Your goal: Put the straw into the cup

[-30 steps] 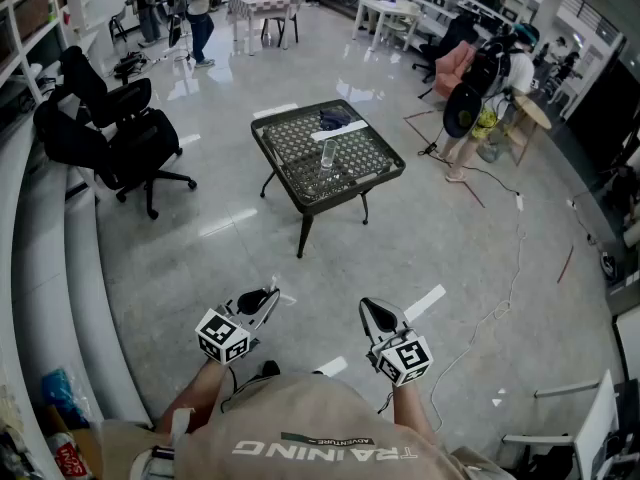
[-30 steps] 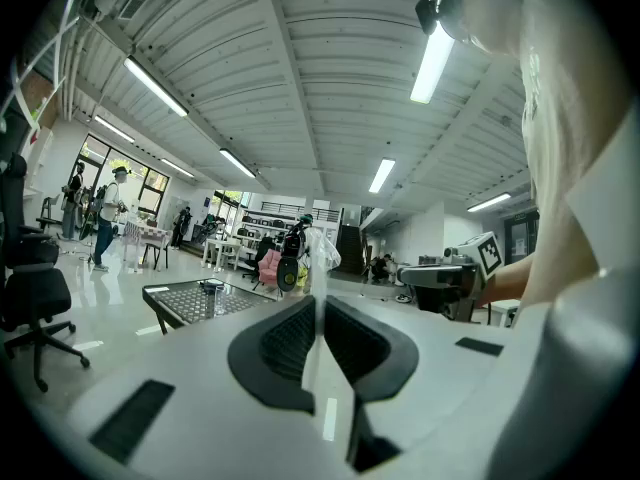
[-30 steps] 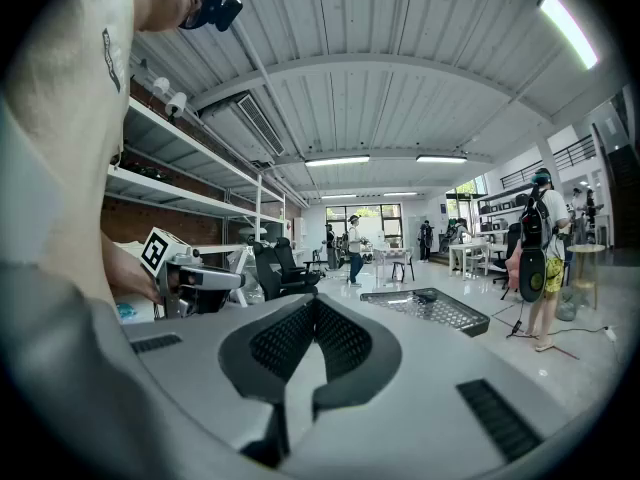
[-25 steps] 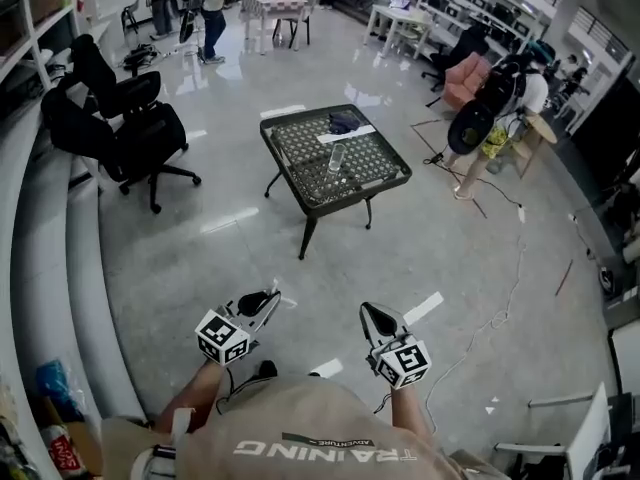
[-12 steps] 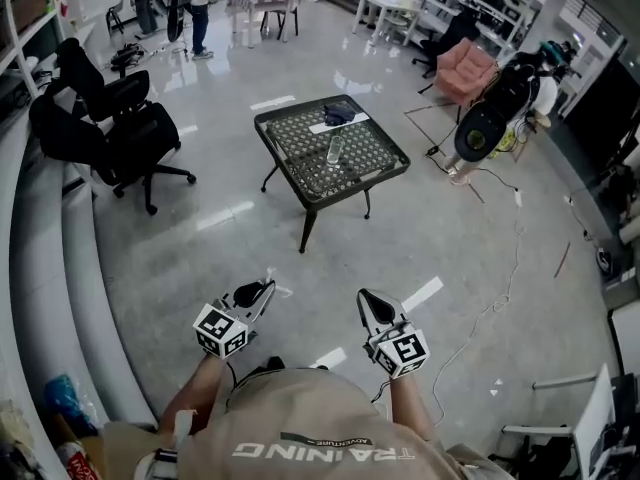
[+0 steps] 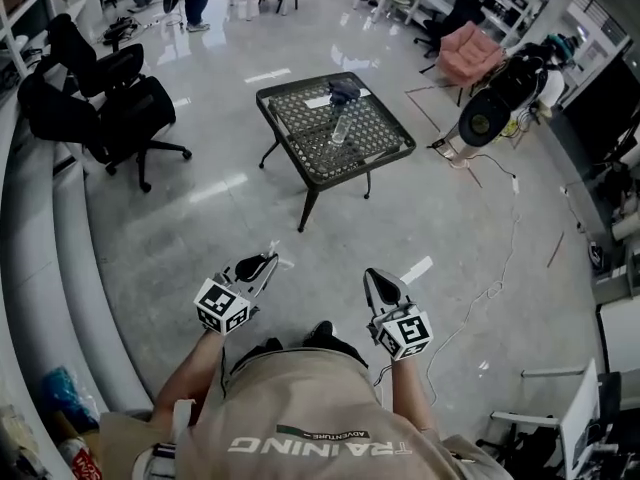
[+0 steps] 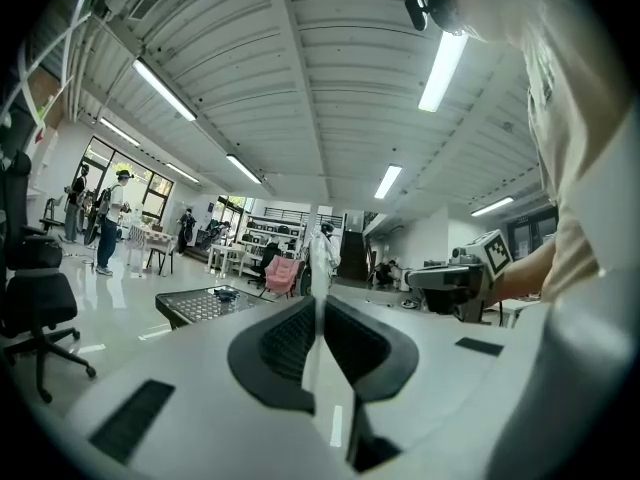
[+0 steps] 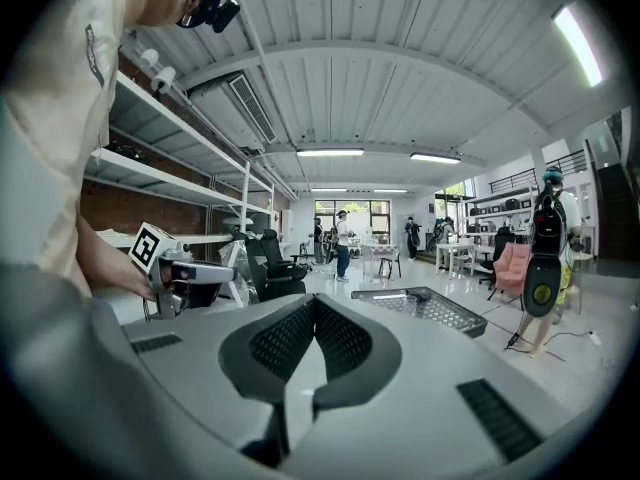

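The left gripper [image 6: 262, 264] clamps the straw [image 6: 274, 253] in its jaws; the right gripper [image 6: 378, 280] is closed on nothing. The cup [image 6: 341, 128] stands on the table [image 6: 300, 146], well apart from both

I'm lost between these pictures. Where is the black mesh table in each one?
Head view: table, top centre.
Left gripper view: table, left of centre, small.
Right gripper view: table, right of centre.
Shared landmark: pink armchair, right of the table in every view.

Cup [image 6: 341, 128] on far table [image 6: 305, 156] tiny; dark item [image 6: 345, 89] nearby unidentifiable.
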A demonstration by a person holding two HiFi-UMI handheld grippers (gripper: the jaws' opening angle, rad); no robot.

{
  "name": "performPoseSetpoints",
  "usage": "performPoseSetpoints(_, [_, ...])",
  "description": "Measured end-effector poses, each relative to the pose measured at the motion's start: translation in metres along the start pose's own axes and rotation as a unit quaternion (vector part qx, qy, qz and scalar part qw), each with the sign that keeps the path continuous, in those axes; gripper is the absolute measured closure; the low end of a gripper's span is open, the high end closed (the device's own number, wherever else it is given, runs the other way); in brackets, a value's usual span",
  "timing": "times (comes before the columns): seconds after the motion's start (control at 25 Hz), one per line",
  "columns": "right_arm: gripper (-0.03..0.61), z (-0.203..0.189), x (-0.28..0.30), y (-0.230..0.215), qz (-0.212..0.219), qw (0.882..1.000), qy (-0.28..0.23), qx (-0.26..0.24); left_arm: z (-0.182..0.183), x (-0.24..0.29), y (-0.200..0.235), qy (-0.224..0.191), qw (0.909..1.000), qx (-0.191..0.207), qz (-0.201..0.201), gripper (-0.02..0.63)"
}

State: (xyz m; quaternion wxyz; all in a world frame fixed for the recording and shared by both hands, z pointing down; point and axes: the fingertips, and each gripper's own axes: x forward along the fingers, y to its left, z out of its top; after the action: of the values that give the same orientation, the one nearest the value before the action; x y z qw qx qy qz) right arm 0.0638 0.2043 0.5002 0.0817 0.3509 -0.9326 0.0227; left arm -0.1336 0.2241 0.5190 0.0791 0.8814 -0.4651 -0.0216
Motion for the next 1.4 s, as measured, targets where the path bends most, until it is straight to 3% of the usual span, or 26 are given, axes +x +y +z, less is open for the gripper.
performPoseSetpoints(0.24, [0.56, 0.001, 0.018, -0.012, -0.004, 1.0, 0.015, 0.007, 0.001, 0.01, 0.028, 0.001, 0.9998, -0.013, 0.013, 0.574])
performPoseSetpoints(0.6, [0.56, -0.018, 0.043, -0.075, -0.011, 0.999, 0.012, 0.028, -0.004, 0.055, 0.059, 0.021, 0.9992, -0.011, 0.032, 0.574])
performPoseSetpoints(0.92, [0.56, -0.005, 0.078, -0.137, 0.019, 1.0, -0.003, 0.022, 0.018, 0.118, 0.072, 0.018, 0.9986, -0.009, 0.049, 0.574])
performPoseSetpoints(1.16, [0.56, -0.011, 0.096, -0.161, 0.049, 0.999, 0.007, 0.0, 0.029, 0.157, 0.078, 0.026, 0.9979, -0.008, 0.058, 0.574])
performPoseSetpoints(1.4, [0.56, -0.008, 0.117, -0.184, 0.086, 0.996, -0.004, 0.015, 0.037, 0.197, 0.086, 0.032, 0.9964, -0.014, 0.078, 0.574])
